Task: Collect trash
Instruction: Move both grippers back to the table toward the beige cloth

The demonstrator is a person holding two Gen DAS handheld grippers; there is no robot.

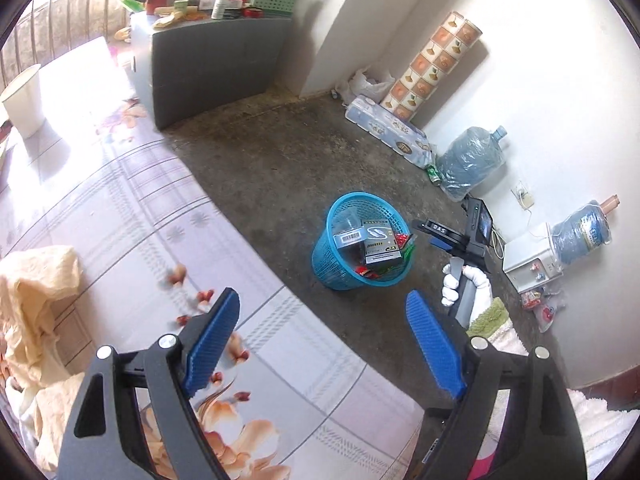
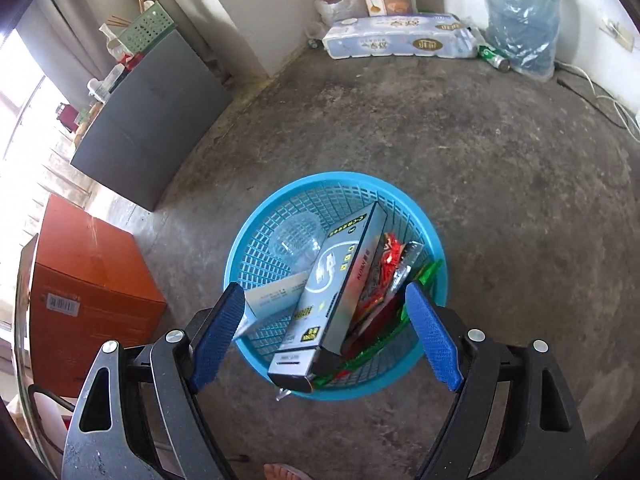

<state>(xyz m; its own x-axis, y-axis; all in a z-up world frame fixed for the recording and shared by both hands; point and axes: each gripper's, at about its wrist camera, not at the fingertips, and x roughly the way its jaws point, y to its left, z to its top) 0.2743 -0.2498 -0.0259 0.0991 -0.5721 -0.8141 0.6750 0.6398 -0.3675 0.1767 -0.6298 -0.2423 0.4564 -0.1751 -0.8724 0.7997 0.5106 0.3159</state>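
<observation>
Hovering wide and empty over the filled blue basket [image 2: 334,284], right gripper [image 2: 326,334] seems done dropping; left gripper [image 1: 322,344], also wide, should seek remaining scraps, possibly on the table [image 1: 132,200].

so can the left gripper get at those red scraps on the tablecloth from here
Probably yes. The left gripper is open and empty, the red scraps lie bare on the tablecloth beside its left finger, and nothing covers them.
</observation>
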